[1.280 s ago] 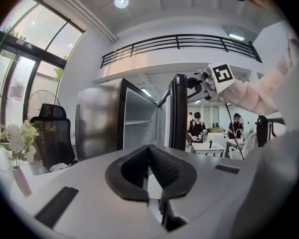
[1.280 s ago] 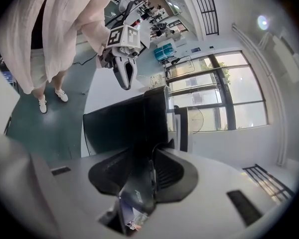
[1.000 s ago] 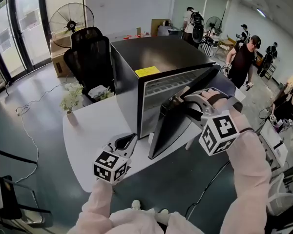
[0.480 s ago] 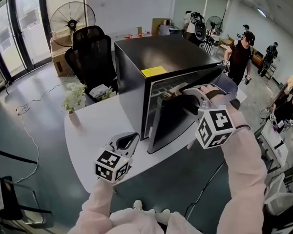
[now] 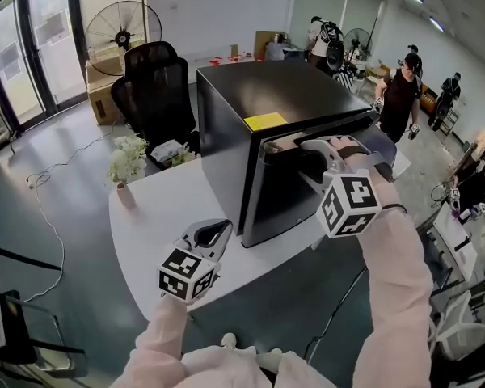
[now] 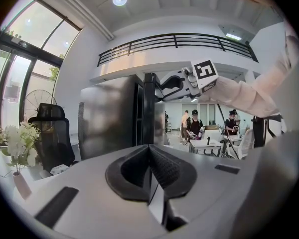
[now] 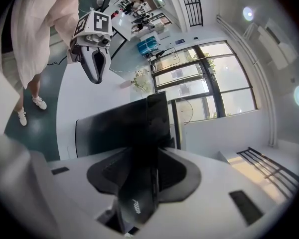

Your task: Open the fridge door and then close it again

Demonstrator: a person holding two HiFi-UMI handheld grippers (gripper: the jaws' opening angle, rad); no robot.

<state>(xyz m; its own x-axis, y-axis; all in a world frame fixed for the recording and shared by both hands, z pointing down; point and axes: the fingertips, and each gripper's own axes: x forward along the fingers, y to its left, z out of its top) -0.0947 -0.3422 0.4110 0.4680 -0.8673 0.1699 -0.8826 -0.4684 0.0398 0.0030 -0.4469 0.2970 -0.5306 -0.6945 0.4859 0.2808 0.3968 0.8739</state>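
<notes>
The fridge [image 5: 283, 95] stands on the far right part of the white desk [image 5: 170, 208]. Its door [image 5: 287, 192] lies nearly flush against the cabinet, so the closing half of the task looks almost done. The right tool [image 5: 295, 149] sits at the door's top edge with its jaws opening. The dark edge of the door is between them, and the pads seem slack on it rather than clamped. The left tool [image 5: 217, 231] hovers over the desk's near edge, well apart from the fridge, with its jaws pressed together on nothing.

To finish well, I judge the door should be pushed home until the seal seats before it is let go entirely. The right tool should then draw straight off the edge with its jaws wide, so no pad catches the lip and tugs the door back open. The left tool is best kept clear.

The head view shows the door from above and in front, but not whether a slit is left. The left gripper view looks at the fridge side-on. It shows the door as a dark strip close against the cabinet front, with the right tool [image 6: 172, 86] at its top corner. Only the right gripper view shows the door edge inside the jaws.
</notes>
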